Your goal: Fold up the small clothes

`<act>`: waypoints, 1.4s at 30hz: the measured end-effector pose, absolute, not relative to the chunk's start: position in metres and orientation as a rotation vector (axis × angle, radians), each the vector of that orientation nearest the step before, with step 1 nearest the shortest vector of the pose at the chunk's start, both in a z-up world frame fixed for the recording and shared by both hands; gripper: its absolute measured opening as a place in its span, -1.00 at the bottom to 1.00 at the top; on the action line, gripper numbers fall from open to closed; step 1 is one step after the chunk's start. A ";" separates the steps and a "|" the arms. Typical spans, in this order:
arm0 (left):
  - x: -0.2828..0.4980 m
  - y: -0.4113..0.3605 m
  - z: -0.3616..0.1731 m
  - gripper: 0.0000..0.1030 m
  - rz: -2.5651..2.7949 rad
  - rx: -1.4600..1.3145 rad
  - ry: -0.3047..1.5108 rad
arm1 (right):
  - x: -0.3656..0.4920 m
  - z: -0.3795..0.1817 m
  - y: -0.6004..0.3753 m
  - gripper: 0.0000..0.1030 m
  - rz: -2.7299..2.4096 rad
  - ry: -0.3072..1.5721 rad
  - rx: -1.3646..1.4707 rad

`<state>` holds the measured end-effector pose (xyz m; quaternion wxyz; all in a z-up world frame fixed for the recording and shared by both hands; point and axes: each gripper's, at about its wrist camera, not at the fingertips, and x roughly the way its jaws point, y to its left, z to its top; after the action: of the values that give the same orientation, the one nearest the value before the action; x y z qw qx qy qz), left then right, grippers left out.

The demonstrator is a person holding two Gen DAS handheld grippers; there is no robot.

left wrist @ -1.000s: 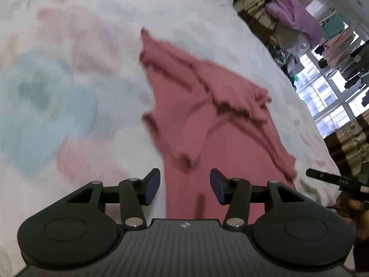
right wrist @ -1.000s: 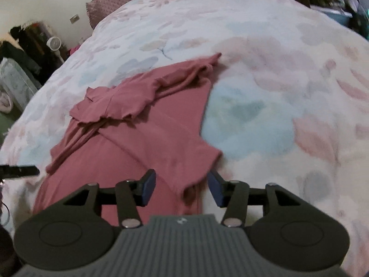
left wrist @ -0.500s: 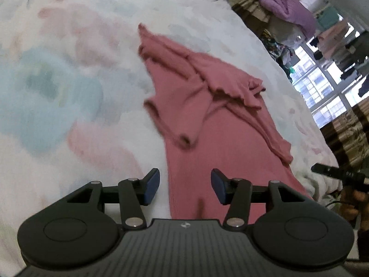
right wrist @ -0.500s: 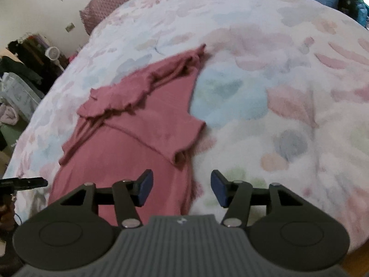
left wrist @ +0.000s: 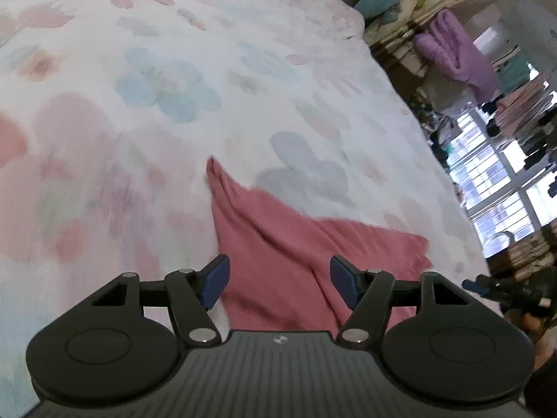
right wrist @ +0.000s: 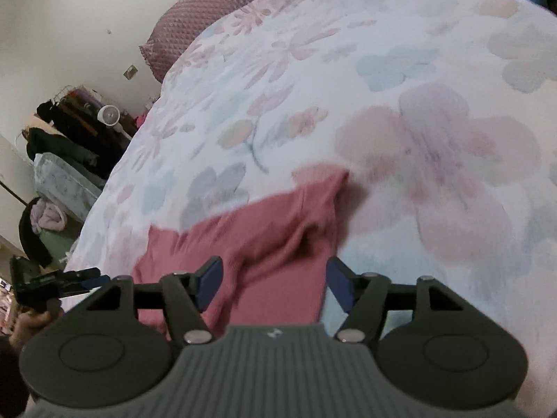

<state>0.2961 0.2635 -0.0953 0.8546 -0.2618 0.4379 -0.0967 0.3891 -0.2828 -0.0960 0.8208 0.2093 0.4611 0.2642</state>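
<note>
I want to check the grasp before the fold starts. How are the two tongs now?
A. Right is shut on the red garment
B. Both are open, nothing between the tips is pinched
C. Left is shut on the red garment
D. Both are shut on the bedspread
B: the left tongs and right tongs both show wide-apart tips, with the red garment lying unpinched on the bedspread.

Left tongs (left wrist: 278,280) agape; right tongs (right wrist: 275,280) agape
</note>
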 end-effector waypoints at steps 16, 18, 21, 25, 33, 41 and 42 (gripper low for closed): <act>0.407 0.289 -0.170 0.50 -0.270 -0.605 1.054 | 0.515 -0.185 -0.257 0.31 0.647 1.209 0.495; 0.406 0.293 -0.176 0.49 -0.293 -0.645 1.038 | 0.517 -0.192 -0.255 0.31 0.667 1.215 0.500; 0.407 0.296 -0.182 0.17 -0.339 -0.692 1.023 | 0.519 -0.198 -0.254 0.31 0.697 1.205 0.529; 0.403 0.290 -0.186 -0.25 -0.385 -0.675 1.045 | 0.527 -0.203 -0.255 0.26 0.693 1.184 0.618; 0.395 0.294 -0.174 -0.76 -0.371 -0.679 1.023 | 0.524 -0.192 -0.244 -0.69 0.703 1.169 0.550; 0.359 0.304 -0.137 -0.77 -0.407 -0.725 0.938 | 0.493 -0.147 -0.268 -0.73 0.749 1.059 0.601; 0.352 0.304 -0.131 -0.77 -0.414 -0.725 0.928 | 0.488 -0.141 -0.270 -0.73 0.754 1.051 0.600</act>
<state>0.3517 0.3040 -0.1311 0.8115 -0.3392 0.4347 -0.1937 0.4875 -0.2697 -0.1414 0.7564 0.2753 0.4822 0.3458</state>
